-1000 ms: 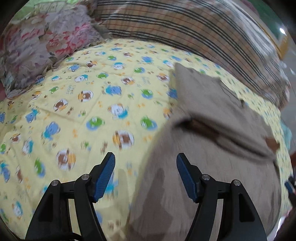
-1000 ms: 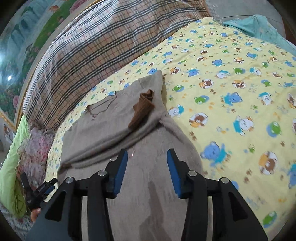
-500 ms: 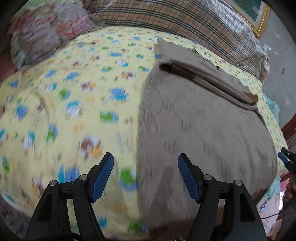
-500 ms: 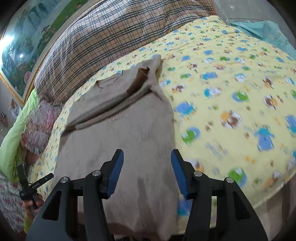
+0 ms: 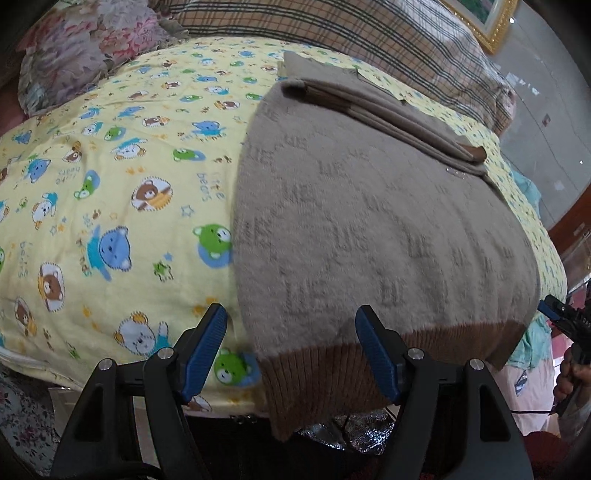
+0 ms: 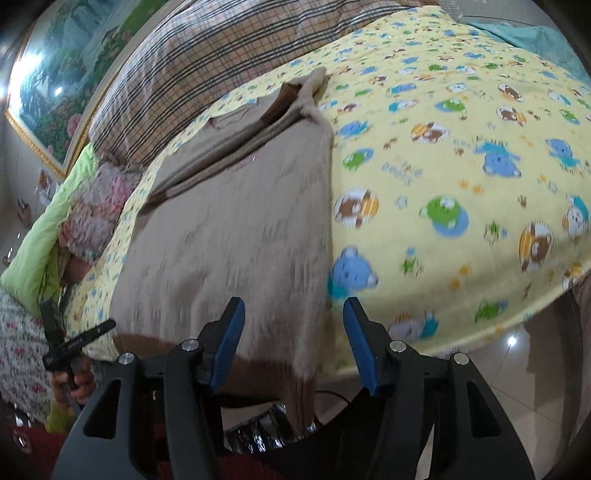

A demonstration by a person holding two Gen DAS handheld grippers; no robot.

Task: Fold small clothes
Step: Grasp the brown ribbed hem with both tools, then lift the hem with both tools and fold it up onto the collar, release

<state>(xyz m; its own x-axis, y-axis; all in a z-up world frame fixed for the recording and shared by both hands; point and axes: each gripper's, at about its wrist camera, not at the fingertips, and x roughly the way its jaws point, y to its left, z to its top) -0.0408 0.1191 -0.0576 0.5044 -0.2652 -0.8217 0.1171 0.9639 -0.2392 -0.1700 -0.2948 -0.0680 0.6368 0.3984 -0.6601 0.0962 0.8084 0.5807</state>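
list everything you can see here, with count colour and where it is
sweater: one, beige with brown ribbed hem and cuffs, flat on the blanket, sleeves folded across the top, hem hanging over the bed's near edge
blanket: one, yellow with cartoon bears, covering the bed
plaid cover: one, beige with dark stripes, along the far side of the bed
floral pillow: one, pink and grey, at the far left corner in the left view
green quilt: one, light green, beside the floral pillow
framed painting: one, landscape, gold frame, on the wall
teal cloth: one, at the bed's far right edge
left gripper: black with blue pads, open, over the hem's left corner
right gripper: same colours, open, over the hem's right corner
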